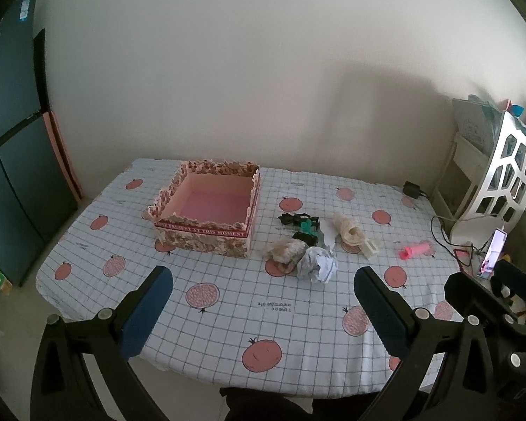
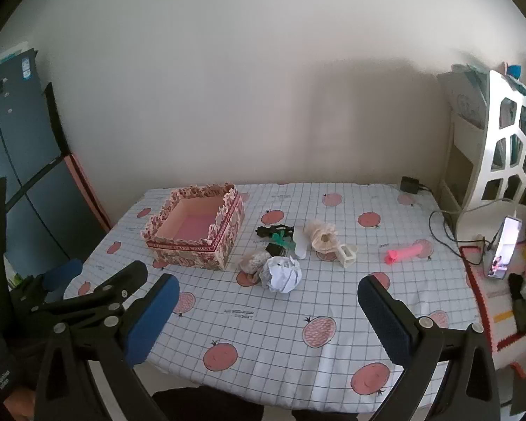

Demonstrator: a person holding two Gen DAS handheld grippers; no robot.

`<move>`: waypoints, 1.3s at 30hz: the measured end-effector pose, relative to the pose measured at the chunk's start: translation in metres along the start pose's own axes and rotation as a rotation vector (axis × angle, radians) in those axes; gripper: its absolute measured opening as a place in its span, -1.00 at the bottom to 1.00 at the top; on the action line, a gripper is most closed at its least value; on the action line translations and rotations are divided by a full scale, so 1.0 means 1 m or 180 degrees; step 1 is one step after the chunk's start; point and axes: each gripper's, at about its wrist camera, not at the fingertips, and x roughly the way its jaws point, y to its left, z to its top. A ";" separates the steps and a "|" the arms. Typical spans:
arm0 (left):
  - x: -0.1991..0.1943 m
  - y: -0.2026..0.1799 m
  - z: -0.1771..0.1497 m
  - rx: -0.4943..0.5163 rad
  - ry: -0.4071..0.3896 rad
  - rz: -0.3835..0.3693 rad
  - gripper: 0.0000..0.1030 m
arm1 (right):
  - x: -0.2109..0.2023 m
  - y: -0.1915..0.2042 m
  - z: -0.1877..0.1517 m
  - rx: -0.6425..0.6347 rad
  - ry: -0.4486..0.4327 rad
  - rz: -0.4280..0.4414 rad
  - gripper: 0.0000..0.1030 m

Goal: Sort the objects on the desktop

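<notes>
Pink-lined, the open box (image 1: 207, 207) sits left on your desk (image 1: 228, 322); the crumpled paper (image 1: 317, 265), black clips (image 1: 294, 219) and pink tube (image 1: 413, 249) lie just right of it. Your left claw (image 1: 263, 310) and right claw (image 2: 268, 315) hover wide, holding nothing.

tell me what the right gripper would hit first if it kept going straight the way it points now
Probably the crumpled white paper ball, which lies nearest between the open fingers of the right gripper. Depth is unclear, so it might meet bare tablecloth just before it.
</notes>
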 end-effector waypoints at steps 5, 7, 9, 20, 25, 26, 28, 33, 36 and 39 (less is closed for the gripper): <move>0.009 0.001 0.009 -0.0001 0.0057 0.0002 1.00 | 0.008 -0.001 0.009 -0.0004 0.0000 -0.0061 1.00; 0.012 -0.001 0.014 0.0000 0.0074 -0.0007 1.00 | 0.011 -0.002 0.014 0.0010 0.0016 -0.0076 1.00; 0.016 -0.002 0.019 -0.0001 0.0092 -0.0009 1.00 | 0.015 -0.003 0.018 0.0030 0.0027 -0.0077 1.00; 0.048 -0.008 0.050 -0.0041 0.0146 -0.0059 1.00 | 0.044 -0.010 0.044 0.0095 0.0094 -0.0014 1.00; 0.065 -0.015 0.063 -0.0016 0.0158 -0.0059 1.00 | 0.060 -0.018 0.056 0.0127 0.0090 -0.0040 1.00; 0.068 -0.016 0.065 -0.0026 0.0162 -0.0068 1.00 | 0.063 -0.019 0.059 0.0128 0.0084 -0.0046 1.00; 0.076 -0.018 0.071 -0.0046 0.0171 -0.0085 1.00 | 0.071 -0.023 0.065 0.0130 0.0078 -0.0059 1.00; 0.100 -0.026 0.084 -0.0050 0.0202 -0.0097 1.00 | 0.090 -0.031 0.076 0.0161 0.0051 -0.0135 1.00; 0.112 -0.030 0.090 -0.0075 0.0234 -0.0136 1.00 | 0.103 -0.039 0.082 0.0250 0.0061 -0.0188 1.00; 0.129 -0.035 0.097 -0.0088 0.0268 -0.0173 1.00 | 0.118 -0.047 0.089 0.0314 0.0105 -0.0198 1.00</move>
